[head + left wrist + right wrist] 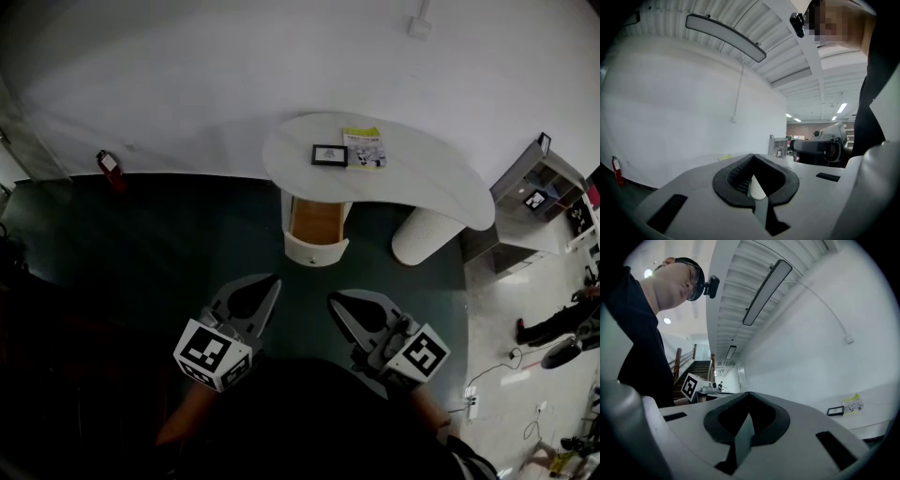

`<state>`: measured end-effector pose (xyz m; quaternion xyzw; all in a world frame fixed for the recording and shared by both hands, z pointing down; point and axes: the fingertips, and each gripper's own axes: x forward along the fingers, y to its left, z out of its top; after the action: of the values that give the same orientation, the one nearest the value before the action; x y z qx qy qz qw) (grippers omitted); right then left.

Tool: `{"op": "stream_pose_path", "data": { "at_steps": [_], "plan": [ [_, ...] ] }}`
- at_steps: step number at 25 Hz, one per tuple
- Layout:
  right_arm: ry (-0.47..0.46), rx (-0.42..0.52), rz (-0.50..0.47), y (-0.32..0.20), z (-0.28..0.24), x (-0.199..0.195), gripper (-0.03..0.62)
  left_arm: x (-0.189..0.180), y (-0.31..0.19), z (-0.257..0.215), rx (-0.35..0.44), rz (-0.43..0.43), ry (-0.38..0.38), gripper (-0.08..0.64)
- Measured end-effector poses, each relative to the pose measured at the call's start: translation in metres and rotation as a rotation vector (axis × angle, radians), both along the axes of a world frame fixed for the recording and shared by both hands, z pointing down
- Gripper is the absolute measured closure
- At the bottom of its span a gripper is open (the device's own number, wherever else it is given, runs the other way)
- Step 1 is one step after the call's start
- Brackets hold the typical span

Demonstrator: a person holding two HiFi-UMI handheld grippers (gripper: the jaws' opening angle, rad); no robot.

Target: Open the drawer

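Now drawer (316, 225) sticks out open under front of white desk (427, 183). Left gripper (273, 284), right gripper (334, 302) well away from desk, side by side. Both jaws pressed together, holding nothing.

Wht wall (187, 84), dk green floor (141, 234)

Head view steeply downward, well back from white desk (422, 178); both tool views low, upward, desk shared.
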<state>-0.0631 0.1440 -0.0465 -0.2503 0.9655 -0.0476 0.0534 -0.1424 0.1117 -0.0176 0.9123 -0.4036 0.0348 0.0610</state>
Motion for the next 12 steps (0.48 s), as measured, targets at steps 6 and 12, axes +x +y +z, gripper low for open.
{"op": "stream_pose_path", "data": {
  "at_steps": [6,12],
  "plan": [
    [-0.002,-0.003,0.033,-0.007,-0.005,0.004,0.577,-0.005,0.004,0.001,-0.007,0.008,-0.003,0.549],
    [-0.011,0.0,0.077,-0.013,-0.007,0.015,0.577,-0.008,0.003,0.004,-0.015,0.007,-0.005,0.549]
  ]
}}
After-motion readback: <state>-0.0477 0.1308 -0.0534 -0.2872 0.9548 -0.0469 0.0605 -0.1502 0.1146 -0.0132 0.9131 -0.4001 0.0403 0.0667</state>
